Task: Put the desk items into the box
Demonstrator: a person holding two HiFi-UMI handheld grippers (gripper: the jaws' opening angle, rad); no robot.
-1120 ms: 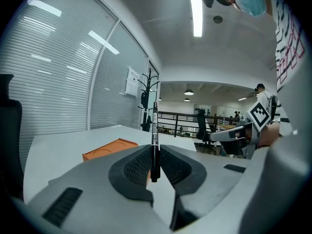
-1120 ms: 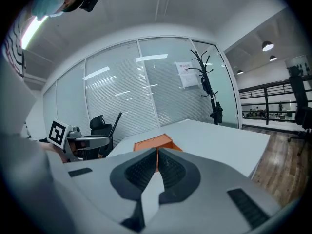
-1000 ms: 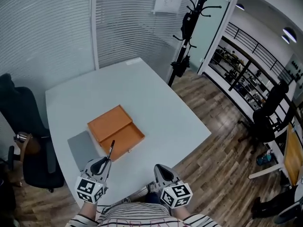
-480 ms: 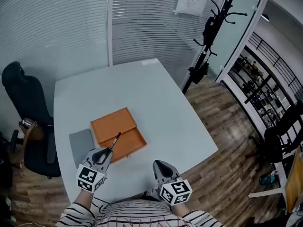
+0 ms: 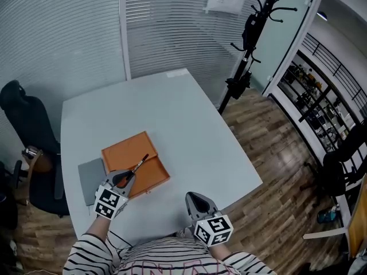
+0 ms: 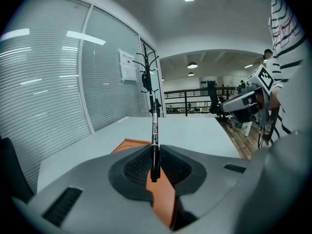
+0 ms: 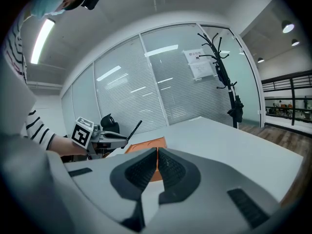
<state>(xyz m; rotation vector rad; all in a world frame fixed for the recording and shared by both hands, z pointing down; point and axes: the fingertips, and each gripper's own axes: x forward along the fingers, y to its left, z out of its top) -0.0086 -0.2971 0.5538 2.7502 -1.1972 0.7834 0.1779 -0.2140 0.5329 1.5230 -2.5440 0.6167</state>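
1. Standing far left beside the table [image 5: 189, 125]: a dark chair [image 5: 26, 130].
2. Grey pad [image 5: 90, 179] lies flat on the table, just left of the orange box [image 5: 126, 152].
3. Left tool [image 5: 123, 180] pinches a black pen [image 5: 138, 165] near its lower end. The pen slants up and right, its tip above the box.
4. Box sits open on the table's near-left part, lid laid flat beside the tray.
5. Right tool [image 5: 193, 199] is near the table's front edge, well apart from the box, its jaws pressed together with nothing between.
6. Coat stand [image 5: 246, 39] is on the floor past the table's far-right corner.
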